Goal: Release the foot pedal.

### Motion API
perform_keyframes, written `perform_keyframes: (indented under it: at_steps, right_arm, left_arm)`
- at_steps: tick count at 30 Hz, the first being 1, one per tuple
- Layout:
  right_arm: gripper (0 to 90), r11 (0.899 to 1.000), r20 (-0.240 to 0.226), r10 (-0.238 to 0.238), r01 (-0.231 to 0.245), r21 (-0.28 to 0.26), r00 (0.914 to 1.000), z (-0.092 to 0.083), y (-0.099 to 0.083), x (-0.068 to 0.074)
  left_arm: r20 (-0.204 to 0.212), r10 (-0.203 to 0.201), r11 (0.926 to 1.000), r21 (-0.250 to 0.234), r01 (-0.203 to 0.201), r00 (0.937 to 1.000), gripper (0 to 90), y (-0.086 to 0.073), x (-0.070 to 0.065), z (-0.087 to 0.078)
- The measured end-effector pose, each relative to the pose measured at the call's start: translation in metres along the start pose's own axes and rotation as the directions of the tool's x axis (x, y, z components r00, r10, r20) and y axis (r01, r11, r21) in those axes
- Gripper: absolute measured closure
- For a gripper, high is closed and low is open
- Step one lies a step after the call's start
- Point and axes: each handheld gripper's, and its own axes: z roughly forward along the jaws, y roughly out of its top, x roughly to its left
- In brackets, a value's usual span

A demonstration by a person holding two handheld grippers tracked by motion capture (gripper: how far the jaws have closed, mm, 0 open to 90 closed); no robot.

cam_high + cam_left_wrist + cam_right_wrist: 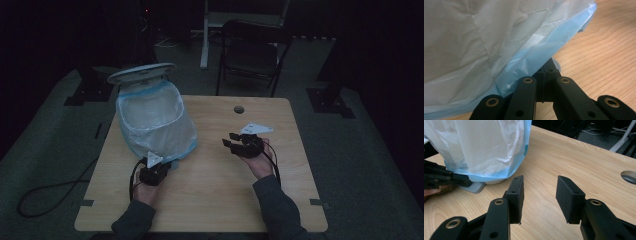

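Left gripper (161,164) was closed on the blue hem of the plastic bag (155,120); right gripper (539,195) stood apart, half-wide, holding nothing.

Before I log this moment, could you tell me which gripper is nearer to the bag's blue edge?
Left. The left gripper is shut at the blue edge of the bag; the right gripper hovers open, apart over bare table.

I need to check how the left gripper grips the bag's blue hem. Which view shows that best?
The left gripper view: the left gripper closes on the blue hem close up. The high view shows the hem small and dim beside the gripper. The right gripper view shows the hem from the side.
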Motion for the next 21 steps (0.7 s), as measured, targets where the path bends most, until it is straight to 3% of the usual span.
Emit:
perform_keyframes:
  at_steps: [21]
  right_arm:
    - [57.4, 0.999, 0.022, 0.025, -0.026, 0.028, 0.9994, -0.003, -0.020, -0.005]
  left_arm:
    - [0.001, -0.009, 1.0000, 0.003, 0.009, 1.0000, 90.0, 0.000, 0.000, 0.000]
